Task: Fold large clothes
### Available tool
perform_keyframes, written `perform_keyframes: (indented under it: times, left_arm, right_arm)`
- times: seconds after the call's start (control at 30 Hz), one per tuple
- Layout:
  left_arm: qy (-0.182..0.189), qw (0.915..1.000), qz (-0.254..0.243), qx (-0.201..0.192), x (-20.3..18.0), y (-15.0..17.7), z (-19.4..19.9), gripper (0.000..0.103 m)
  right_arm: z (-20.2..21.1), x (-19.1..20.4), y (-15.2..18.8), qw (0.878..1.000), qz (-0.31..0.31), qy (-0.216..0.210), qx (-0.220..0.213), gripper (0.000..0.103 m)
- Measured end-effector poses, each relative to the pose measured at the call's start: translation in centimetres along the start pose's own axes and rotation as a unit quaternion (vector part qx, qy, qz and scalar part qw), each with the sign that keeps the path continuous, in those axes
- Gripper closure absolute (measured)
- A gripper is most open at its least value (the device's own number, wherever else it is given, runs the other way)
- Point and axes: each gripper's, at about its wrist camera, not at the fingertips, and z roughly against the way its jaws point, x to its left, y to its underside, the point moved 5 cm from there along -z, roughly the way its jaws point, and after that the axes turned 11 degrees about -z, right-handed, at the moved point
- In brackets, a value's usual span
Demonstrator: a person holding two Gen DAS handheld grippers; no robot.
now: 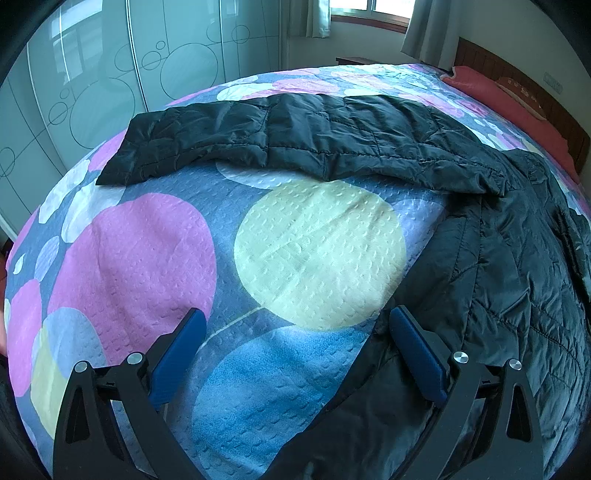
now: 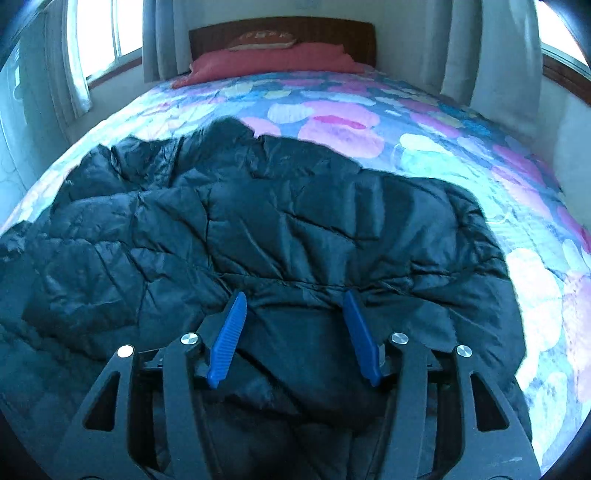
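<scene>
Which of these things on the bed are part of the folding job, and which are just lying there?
Part of the job:
- black quilted puffer jacket, with its long sleeve stretched out flat
- left gripper, jaws open
- right gripper, jaws open over the jacket

Just lying about:
- circle-patterned bedspread
- red pillow
- wooden headboard
- curtains
</scene>
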Motion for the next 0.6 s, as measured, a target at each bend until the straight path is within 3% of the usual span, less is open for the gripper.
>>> perform_keyframes:
  times: [0.2,0.47,0.6]
  left_arm:
    - [0.0,1.0,0.0,0.0,0.0,0.0,0.0,0.004]
    - [0.001,1.0,0.0,0.0,-0.1,0.0,0.0,0.004]
    - [0.032,0.9995,0.005,-0.003,0.4,-0.2,0.4,0.004]
  right_arm:
    - [2.5,-2.4,-1.1,0.999,-0.012,0.023,-0.037,0.043]
    - [-0.3,-5.0,0.2,0.999,-0.026,0.046,-0.006,0.043]
    - [-0.7,-5.0,0.4,0.999,-0.026,0.045,-0.005,0.042]
